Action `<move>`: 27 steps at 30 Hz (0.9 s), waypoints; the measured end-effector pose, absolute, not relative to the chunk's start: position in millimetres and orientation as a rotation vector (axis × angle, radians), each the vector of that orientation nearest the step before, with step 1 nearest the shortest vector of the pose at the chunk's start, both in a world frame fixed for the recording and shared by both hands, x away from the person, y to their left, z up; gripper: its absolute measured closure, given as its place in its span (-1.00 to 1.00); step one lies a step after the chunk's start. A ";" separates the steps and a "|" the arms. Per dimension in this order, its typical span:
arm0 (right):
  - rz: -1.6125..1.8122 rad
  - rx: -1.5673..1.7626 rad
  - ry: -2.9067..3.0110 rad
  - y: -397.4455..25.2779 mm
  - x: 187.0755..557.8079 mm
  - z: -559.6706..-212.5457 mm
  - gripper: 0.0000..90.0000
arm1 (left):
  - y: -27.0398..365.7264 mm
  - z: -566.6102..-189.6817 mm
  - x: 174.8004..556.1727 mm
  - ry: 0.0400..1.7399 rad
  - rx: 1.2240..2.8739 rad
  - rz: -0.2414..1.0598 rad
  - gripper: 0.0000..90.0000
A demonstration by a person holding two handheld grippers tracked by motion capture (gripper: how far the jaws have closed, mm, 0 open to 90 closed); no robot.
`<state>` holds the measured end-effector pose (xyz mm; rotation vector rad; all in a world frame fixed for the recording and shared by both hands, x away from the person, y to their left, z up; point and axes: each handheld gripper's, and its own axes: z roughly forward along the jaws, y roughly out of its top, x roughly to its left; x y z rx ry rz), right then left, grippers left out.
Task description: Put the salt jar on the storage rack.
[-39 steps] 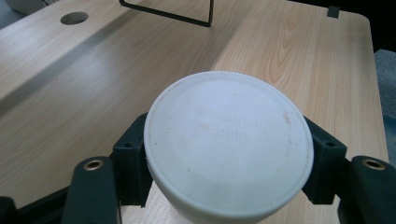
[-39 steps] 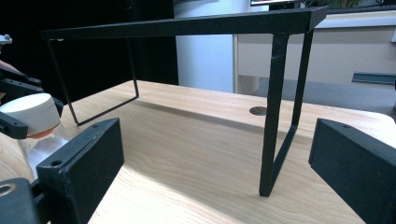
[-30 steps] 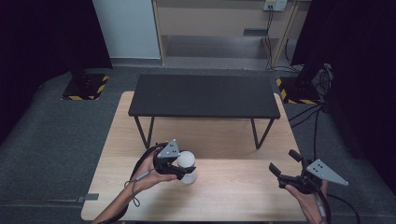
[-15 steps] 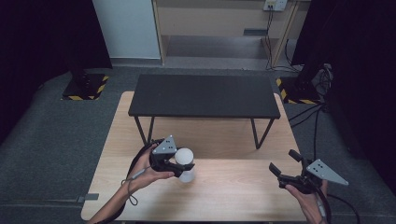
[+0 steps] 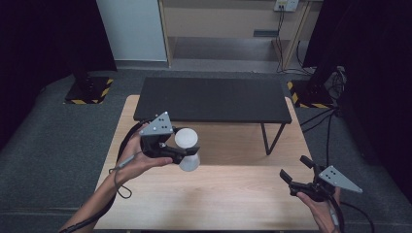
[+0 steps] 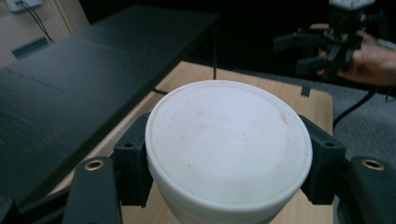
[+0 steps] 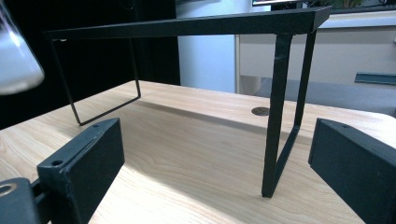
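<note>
The left claw is clamped on a white lidded cup, its jaws pressing the cup's two sides just under the lid, and holds it upright near the front edge of the black shelf, above the wooden surface. The right claw stands wide and empty, well apart from the cup and in front of the shelf's right leg. With the cup's long axis vertical and the shelf top just beyond it, the left hand is by far the nearer one for any placing, I judge.
</note>
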<state>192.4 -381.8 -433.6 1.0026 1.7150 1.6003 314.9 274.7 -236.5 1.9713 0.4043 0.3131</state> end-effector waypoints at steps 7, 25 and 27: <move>1.603 1.006 1.715 -382.2 192.9 -434.0 -0.92 | 272.2 -210.0 315.9 0.386 1.950 0.324 -0.27; 1.604 1.013 1.716 -382.6 193.7 -434.7 -0.92 | 255.6 -178.3 351.4 0.532 1.866 0.454 -0.26; 1.604 1.013 1.717 -383.0 193.8 -434.8 -0.92 | 254.7 -174.3 360.0 0.550 1.856 0.475 -0.26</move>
